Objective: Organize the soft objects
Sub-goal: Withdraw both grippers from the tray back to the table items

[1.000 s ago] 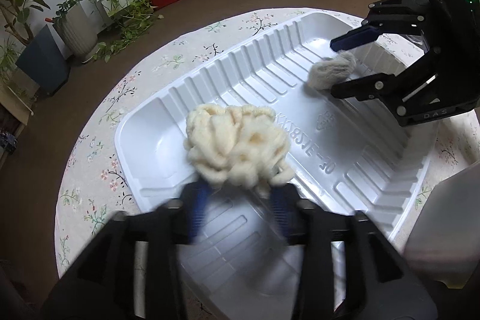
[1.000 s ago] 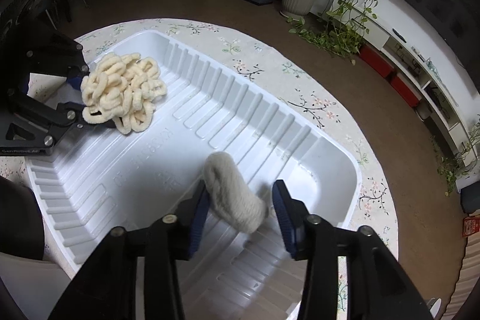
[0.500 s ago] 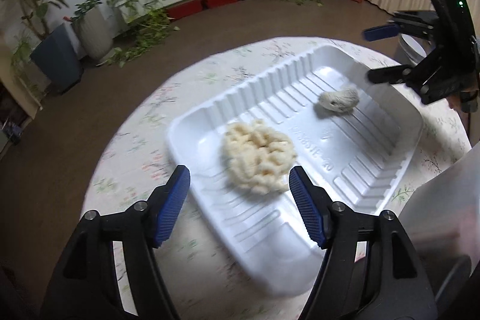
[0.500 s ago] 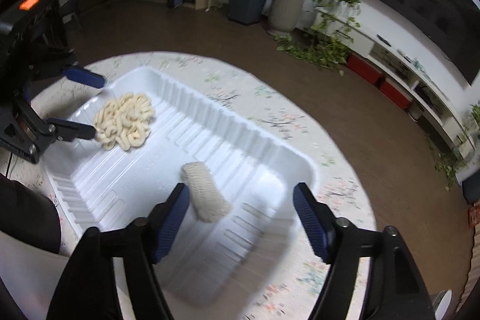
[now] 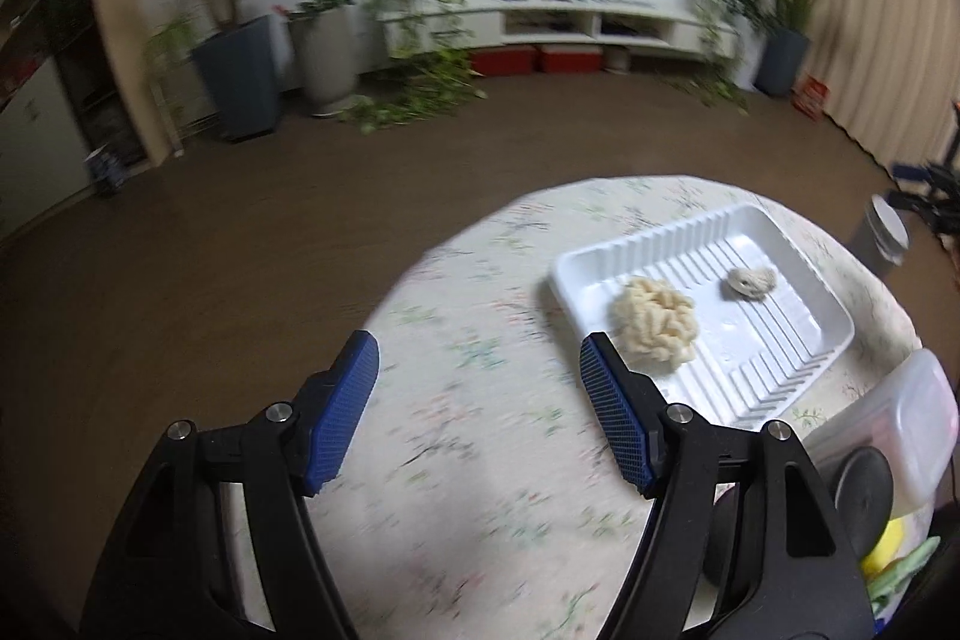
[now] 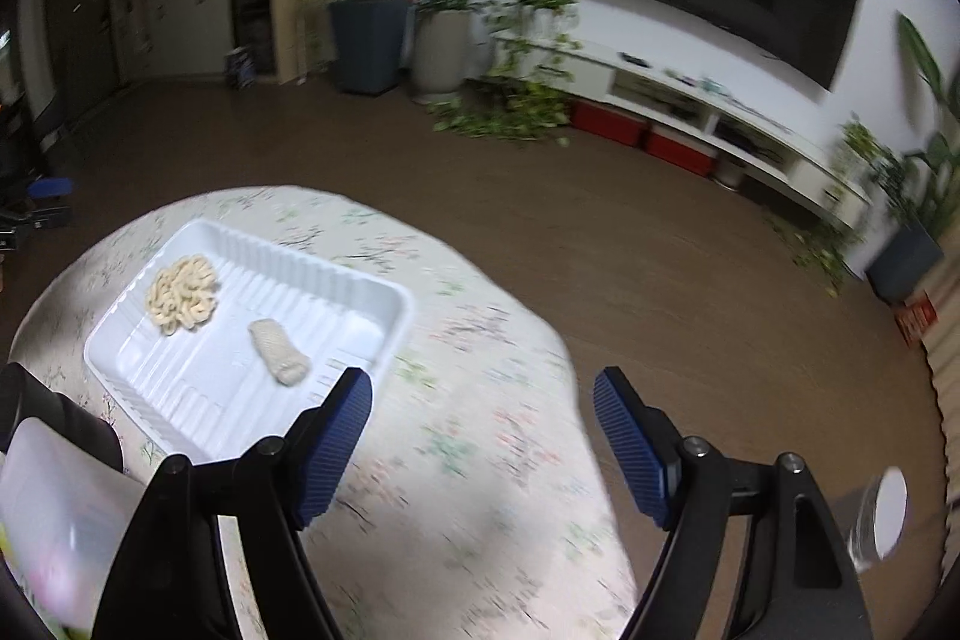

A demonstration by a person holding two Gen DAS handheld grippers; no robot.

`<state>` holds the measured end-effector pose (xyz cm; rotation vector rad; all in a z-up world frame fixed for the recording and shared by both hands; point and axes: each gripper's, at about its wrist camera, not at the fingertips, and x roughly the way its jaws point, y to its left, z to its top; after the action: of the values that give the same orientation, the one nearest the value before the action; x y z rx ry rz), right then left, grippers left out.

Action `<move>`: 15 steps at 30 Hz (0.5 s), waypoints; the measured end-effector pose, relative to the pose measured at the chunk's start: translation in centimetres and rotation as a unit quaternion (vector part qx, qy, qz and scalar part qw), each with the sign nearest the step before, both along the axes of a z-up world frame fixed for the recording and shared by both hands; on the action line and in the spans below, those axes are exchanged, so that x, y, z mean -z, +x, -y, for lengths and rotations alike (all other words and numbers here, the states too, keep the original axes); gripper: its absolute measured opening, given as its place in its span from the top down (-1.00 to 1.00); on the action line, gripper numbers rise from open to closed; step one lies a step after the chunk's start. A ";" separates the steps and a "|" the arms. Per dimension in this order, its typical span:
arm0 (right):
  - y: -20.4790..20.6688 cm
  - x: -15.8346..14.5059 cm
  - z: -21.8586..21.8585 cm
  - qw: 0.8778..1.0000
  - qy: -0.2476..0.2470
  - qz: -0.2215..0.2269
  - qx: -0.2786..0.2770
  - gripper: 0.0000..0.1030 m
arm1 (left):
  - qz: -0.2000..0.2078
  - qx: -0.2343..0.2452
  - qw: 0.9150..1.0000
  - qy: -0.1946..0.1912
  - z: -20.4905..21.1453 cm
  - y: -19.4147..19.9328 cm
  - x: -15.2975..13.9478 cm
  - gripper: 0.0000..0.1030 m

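Left wrist view: showing the left gripper (image 5: 477, 370) standing wide open, jaws just having been opening, nothing between the blue pads, only floral table (image 5: 480, 460) beneath. Lying right of centre, in the white ribbed tray (image 5: 564, 274): a cream loopy yarn bundle (image 5: 654, 325) near the tray's left end and a small greyish knitted roll (image 5: 750, 283) further right, well apart from each other and from the gripper.

Right wrist view: showing the right gripper (image 6: 483, 400) likewise open and empty, jaws just having been opening too, with the tray sitting at left of the frame and the roll nearer the gripper than the bundle.

Judging the step: appearing to be the pull-away after setting both soft things down, placement looking done.

Next, probably: looking for another soft item, perhaps in the clear plastic container (image 5: 918, 418) at lower right, though its contents are too blurred to name; calling for open jaws and a gentle squeeze, soft material giving way easily.
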<state>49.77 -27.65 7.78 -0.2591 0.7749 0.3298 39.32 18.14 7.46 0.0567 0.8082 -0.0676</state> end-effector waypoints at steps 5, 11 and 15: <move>-3.4 -1.3 5.1 0.999 0.022 0.011 0.046 -0.53 | 0.011 -0.043 0.999 -0.007 -3.4 -4.3 -0.8 -0.32; -8.3 -1.9 12.0 0.992 0.054 0.012 0.111 -0.53 | 0.017 -0.083 0.996 -0.016 -6.9 -11.0 -0.5 -0.32; -12.9 -1.4 15.7 0.988 0.071 0.007 0.136 -0.53 | 0.017 -0.097 0.995 -0.021 -7.8 -15.7 0.3 -0.32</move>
<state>36.88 -43.38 9.14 -0.0195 0.7578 0.1239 23.67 25.97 7.11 -0.0611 0.7737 0.1006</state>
